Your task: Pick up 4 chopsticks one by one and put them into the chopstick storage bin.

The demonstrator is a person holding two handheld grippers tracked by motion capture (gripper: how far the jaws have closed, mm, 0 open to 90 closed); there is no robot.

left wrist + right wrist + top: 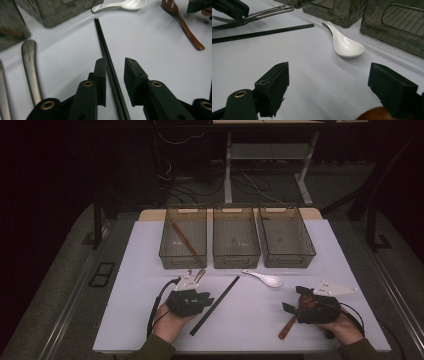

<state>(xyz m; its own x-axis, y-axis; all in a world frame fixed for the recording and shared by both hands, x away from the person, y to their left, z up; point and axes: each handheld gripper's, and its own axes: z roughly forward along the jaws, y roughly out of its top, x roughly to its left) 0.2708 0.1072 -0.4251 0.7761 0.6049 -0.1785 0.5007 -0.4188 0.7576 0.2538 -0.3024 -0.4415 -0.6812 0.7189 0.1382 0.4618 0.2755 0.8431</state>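
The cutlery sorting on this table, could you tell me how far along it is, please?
Done: brown chopsticks lie in the left bin. In hand: the left gripper straddles the black chopsticks, jaws not yet pressing. Left: white spoon, brown spoon, metal cutlery; the middle bin and right bin look empty.

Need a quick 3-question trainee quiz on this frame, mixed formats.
1. True or false: the black chopsticks lie between the jaws of the left tongs.
2. Which spoon lies nearest the right tongs: A white spoon, B brown spoon?
3. Fill in: the reddish chopsticks lie in the ___ bin, seen from the high view.

Key: 1 true; 2 B; 3 left.
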